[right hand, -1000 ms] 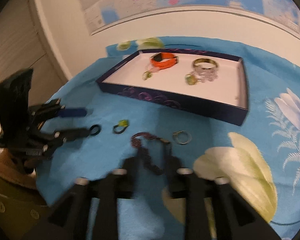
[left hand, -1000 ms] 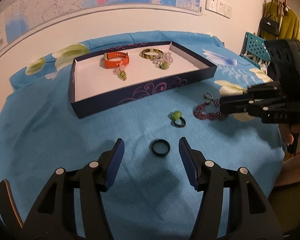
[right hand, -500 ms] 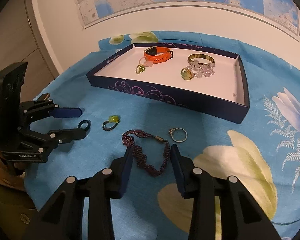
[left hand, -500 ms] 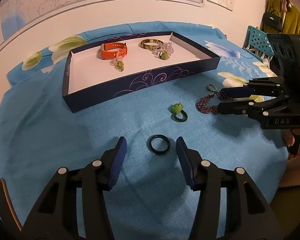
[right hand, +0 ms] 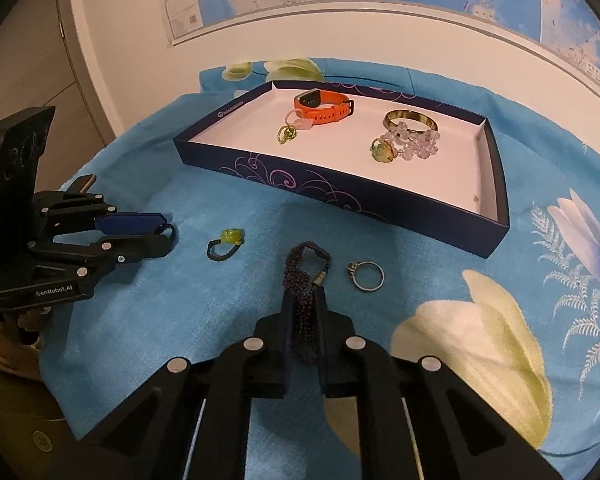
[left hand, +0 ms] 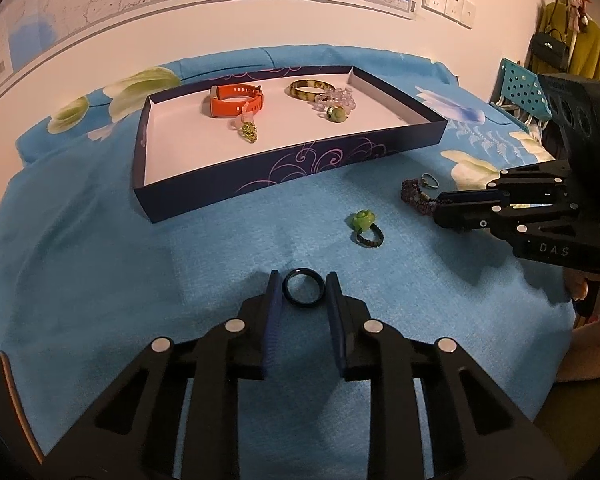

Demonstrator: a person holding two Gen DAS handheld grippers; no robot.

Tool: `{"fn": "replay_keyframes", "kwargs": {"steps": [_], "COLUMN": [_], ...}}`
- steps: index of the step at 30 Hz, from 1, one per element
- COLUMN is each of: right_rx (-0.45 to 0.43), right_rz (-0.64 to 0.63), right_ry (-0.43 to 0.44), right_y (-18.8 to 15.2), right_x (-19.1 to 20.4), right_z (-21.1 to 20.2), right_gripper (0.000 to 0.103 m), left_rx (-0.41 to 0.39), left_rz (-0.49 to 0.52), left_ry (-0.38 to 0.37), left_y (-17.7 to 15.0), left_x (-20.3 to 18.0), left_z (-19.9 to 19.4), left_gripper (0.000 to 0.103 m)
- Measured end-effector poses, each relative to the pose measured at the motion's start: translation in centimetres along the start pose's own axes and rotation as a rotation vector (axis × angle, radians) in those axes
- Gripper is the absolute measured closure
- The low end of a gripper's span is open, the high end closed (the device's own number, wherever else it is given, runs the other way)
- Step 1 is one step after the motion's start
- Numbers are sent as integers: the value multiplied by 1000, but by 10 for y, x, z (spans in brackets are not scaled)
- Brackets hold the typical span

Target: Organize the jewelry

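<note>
My left gripper (left hand: 304, 286) is shut on a black ring (left hand: 303, 288) lying on the blue cloth; it also shows at the left of the right wrist view (right hand: 162, 232). My right gripper (right hand: 305, 300) is shut on a dark purple beaded bracelet (right hand: 305, 276), which also shows in the left wrist view (left hand: 416, 196). A green-stone ring (left hand: 365, 227) and a thin silver ring (right hand: 367, 276) lie loose on the cloth. A navy tray (left hand: 300, 162) holds an orange watch (left hand: 236, 100), a bangle (left hand: 308, 89), clear beads and pendants.
The table is covered by a blue flowered cloth (left hand: 100, 260). A wall with a map stands behind the tray. A blue perforated basket (left hand: 520, 88) and hanging clothes are at the far right.
Both grippers have closed: the left around the black ring, the right around the purple bracelet, which is now bunched between the fingers. Both moved forward a little.
</note>
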State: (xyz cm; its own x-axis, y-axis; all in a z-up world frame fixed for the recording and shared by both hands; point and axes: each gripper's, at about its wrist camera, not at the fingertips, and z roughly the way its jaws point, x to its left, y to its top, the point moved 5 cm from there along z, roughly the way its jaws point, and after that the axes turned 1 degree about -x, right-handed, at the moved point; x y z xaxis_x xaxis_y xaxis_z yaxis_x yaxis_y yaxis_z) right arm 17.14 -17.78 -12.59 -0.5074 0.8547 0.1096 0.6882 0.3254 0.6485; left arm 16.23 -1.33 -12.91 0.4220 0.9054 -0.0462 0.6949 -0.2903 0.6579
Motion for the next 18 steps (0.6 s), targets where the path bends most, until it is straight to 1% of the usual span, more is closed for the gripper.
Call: {"fn": "replay_keyframes", "kwargs": {"steps": [4, 10, 18], "right_rx": [-15, -52, -102], "right_rz": [25, 60, 69], "right_ry": [25, 59, 68], "right_y": [1, 7, 20], "right_x": [-1, -3, -6], "right_z": [-3, -10, -22], "right_gripper": [98, 99, 99], "left_rx": [-4, -20, -51], "left_rz": [-6, -23, -34], "left_ry": [-2, -12, -19], "left_y": [1, 3, 11], "left_x": [1, 5, 9], "left_z": [-1, -5, -13], "left_gripper": [81, 81, 81]}}
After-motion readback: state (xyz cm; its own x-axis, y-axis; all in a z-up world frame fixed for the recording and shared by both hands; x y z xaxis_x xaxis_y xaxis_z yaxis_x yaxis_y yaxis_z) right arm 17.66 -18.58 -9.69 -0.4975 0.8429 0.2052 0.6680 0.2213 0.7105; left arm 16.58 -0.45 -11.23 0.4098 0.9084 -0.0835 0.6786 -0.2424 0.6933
